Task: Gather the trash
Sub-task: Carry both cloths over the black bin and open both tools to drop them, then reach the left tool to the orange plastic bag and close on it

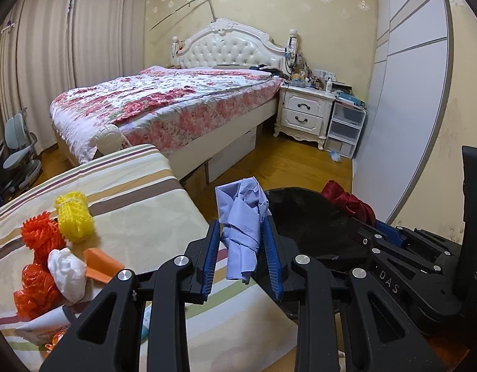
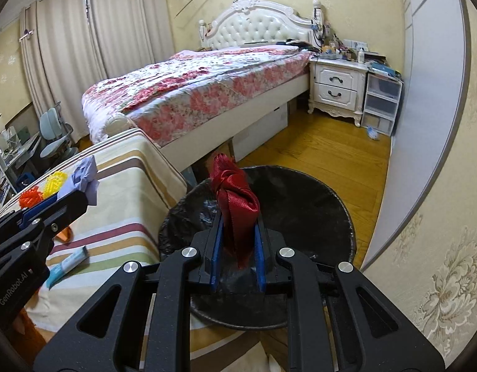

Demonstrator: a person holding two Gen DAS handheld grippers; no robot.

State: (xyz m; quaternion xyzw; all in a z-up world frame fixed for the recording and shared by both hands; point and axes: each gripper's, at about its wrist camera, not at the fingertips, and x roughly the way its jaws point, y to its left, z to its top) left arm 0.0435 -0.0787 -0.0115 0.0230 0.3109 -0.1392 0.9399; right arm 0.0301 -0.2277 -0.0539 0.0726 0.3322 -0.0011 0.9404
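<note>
Here, the right gripper point(image 2: 237, 241) clenches a crumpled red satin ribbon point(image 2: 237, 198) above the black-lined round bin point(image 2: 316, 204), the left gripper point(image 1: 240, 243) grasps a wadded pale-blue cloth point(image 1: 241, 214) beside it; disposal is underway, releasing over the opening next.

You see a pale blue crumpled cloth point(image 1: 241, 226), a dark red satin ribbon point(image 2: 237, 204), a black bin liner point(image 2: 300, 192) and a striped cream sheet point(image 1: 130, 186) at lower left.
</note>
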